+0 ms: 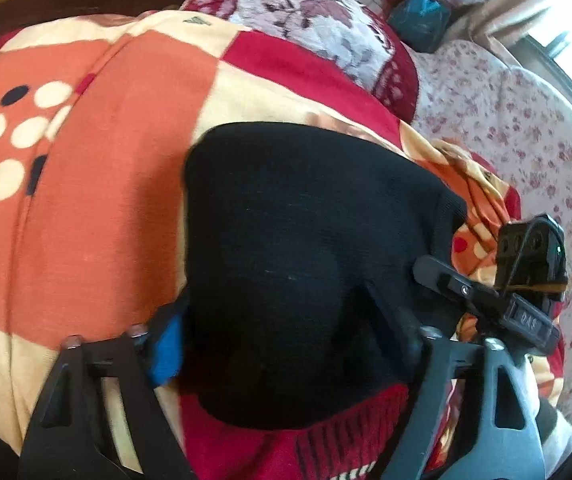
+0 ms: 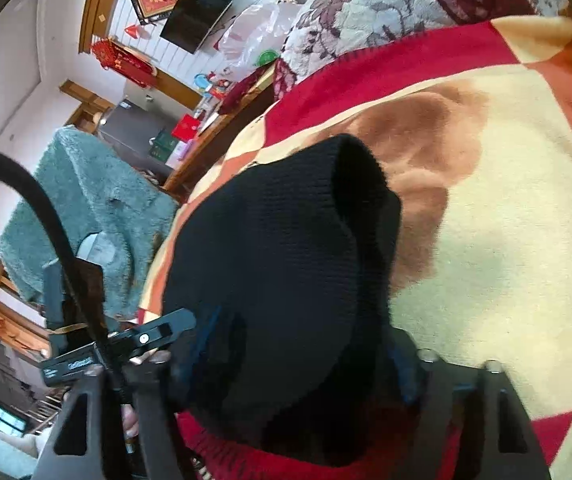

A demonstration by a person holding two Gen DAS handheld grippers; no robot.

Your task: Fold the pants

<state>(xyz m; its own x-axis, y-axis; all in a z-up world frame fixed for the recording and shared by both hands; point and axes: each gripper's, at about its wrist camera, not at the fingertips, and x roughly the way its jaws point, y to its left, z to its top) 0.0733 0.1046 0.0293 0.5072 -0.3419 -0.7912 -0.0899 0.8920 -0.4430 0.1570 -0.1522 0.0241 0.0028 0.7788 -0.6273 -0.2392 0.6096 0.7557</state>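
Note:
The black knitted pants [image 1: 305,240] lie as a folded bundle on the patterned bedspread [image 1: 86,200]. My left gripper [image 1: 289,340] stands open around the bundle's near end, its blue pad [image 1: 166,352] beside the left edge. A finger [image 1: 445,280] of the right gripper rests at the bundle's right edge. In the right wrist view the pants [image 2: 286,260] fill the gap of my right gripper [image 2: 301,344] and partly hide its pads; the jaws stand apart around the cloth. A finger [image 2: 158,330] of the left gripper shows at the left.
Red ribbed knit [image 1: 325,448] shows under the pants' near end. A floral blanket [image 1: 305,20] is heaped at the back, and a pink flowered sheet [image 1: 525,140] lies on the right. A teal fluffy cloth [image 2: 86,208] hangs beyond the wooden bed edge [image 2: 206,140].

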